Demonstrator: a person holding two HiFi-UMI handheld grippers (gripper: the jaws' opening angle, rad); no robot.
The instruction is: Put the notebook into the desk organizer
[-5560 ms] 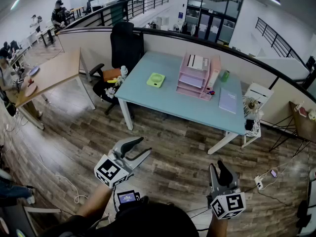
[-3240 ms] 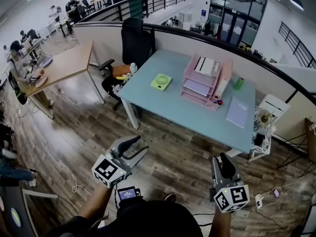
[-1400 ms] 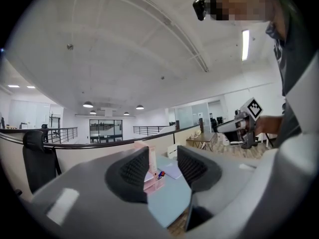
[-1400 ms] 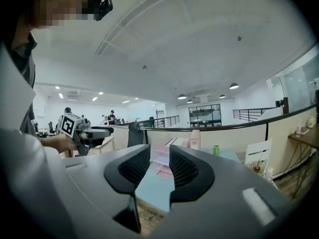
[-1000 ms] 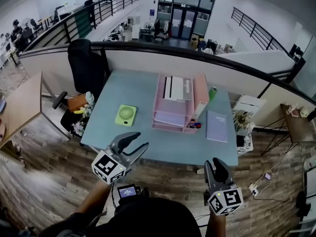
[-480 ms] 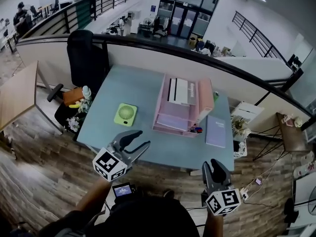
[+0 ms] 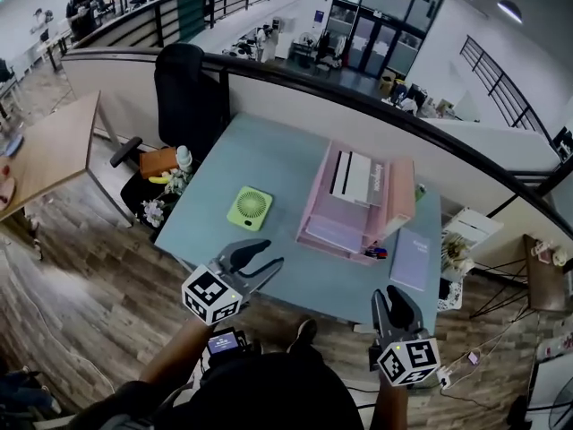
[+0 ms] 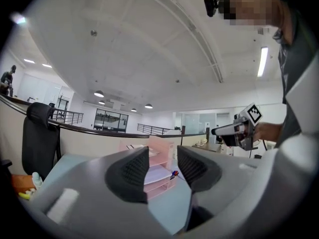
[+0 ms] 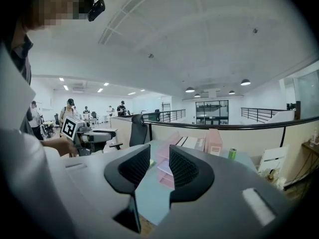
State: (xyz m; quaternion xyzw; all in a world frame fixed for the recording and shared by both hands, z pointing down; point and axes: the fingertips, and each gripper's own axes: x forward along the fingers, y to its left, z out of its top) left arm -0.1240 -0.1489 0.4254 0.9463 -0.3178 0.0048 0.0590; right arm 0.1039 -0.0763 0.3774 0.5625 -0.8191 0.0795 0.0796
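Left tongs [image 7: 267, 256] and right tongs [image 7: 391, 296] parted, empty, lilac notebook [image 7: 411, 258] beside pink desk organizer [image 7: 349, 206], cover print unreadable

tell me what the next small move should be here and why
Probably bring the right gripper forward and down towards the notebook. The notebook lies flat on the table just right of the pink desk organizer, on that gripper's side. The gripper is not yet over it, and its jaws stand apart with nothing between them, so it seems ready to reach.
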